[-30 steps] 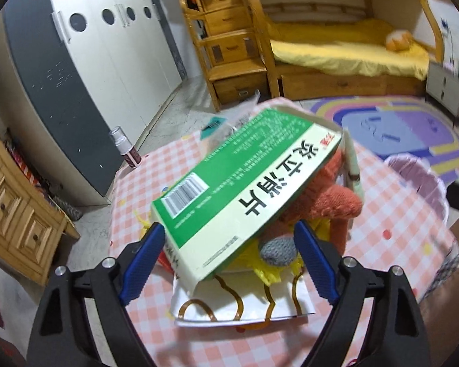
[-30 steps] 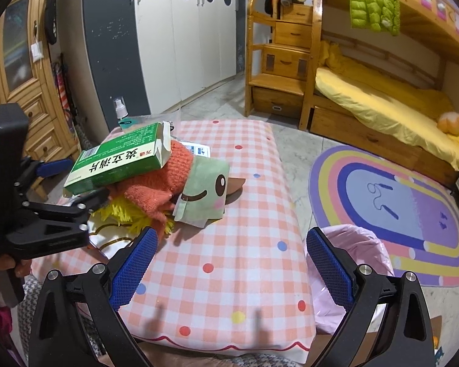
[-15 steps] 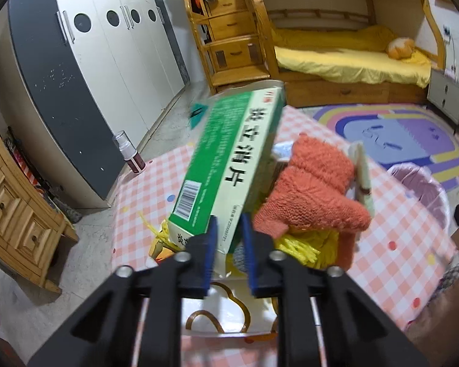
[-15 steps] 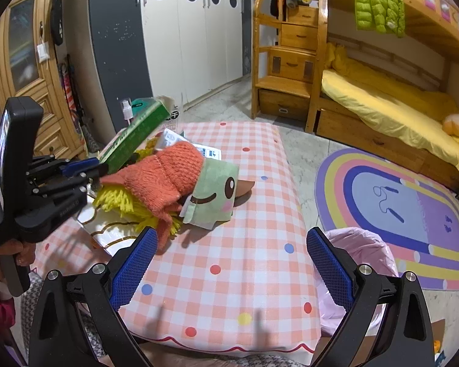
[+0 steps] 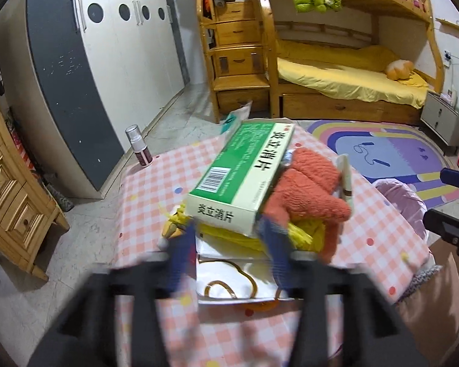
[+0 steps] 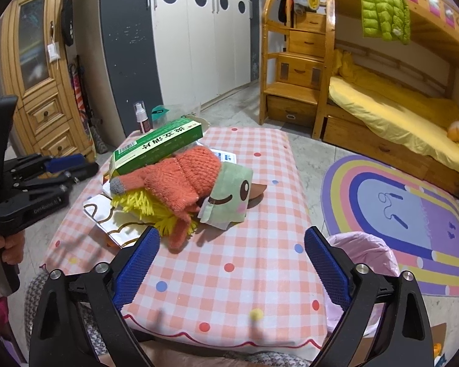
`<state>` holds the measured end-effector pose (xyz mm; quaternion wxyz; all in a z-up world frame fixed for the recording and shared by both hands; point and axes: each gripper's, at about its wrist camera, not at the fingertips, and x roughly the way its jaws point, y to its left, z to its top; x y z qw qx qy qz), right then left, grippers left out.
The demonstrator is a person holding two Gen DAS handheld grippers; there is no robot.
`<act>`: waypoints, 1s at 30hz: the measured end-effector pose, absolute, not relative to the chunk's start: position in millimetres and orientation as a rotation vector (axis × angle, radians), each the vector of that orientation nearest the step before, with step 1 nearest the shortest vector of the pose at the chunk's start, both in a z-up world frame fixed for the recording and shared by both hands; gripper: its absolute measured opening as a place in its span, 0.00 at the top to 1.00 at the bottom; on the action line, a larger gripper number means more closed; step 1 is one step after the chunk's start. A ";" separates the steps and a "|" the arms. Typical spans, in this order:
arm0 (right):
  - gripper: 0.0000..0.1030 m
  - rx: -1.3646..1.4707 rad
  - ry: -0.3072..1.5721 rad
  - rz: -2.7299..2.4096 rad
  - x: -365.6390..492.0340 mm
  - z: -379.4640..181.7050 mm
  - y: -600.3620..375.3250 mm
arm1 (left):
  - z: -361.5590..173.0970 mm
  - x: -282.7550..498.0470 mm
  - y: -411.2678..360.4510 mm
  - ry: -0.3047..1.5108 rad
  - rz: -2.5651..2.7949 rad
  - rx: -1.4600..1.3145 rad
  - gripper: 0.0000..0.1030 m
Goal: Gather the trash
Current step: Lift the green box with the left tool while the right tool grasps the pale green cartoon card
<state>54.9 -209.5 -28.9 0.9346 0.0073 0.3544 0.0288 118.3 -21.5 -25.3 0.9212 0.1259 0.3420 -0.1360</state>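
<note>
1. Checked pink tablecloth (image 6: 229,263) covers the low table, bunk bed (image 5: 345,82) behind.
2. Green box (image 5: 244,177) lies tilted on top of an orange glove (image 6: 183,180) and yellow fringe, beside a green plush (image 6: 232,195).
3. Left gripper (image 5: 229,241), blurred, sits just short of the box, fingers apart, gripping nothing.
4. Right gripper (image 6: 229,260) hovers wide open, empty; pink-lined bin (image 6: 367,253) just beside the table.

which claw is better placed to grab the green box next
Left. The left claw sits open right at the near end of the green medicine box, while the right claw hovers open over bare tablecloth, well short of it.
</note>
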 end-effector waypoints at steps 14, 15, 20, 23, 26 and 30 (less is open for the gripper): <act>0.11 0.013 0.744 0.071 99.3 -41.0 -213.3 | -50.0 203.7 -28.5 0.803 -0.388 0.186 0.07; 0.11 0.013 0.749 0.072 101.3 -43.1 -213.6 | -54.2 208.7 -28.9 0.819 -0.406 0.181 0.07; 0.11 0.017 0.777 0.079 109.6 -53.5 -213.8 | -65.6 219.0 -28.9 0.848 -0.479 0.140 0.13; 0.11 0.013 0.779 0.090 110.0 -55.6 -212.1 | -61.0 212.0 -27.6 0.813 -0.471 0.141 0.16; 0.19 0.013 0.771 0.103 108.4 -54.5 -210.0 | -51.0 196.5 -30.9 0.758 -0.439 0.179 0.19; 0.41 0.029 0.785 0.101 108.4 -55.3 -208.9 | -32.0 170.2 -29.5 0.694 -0.389 0.180 0.22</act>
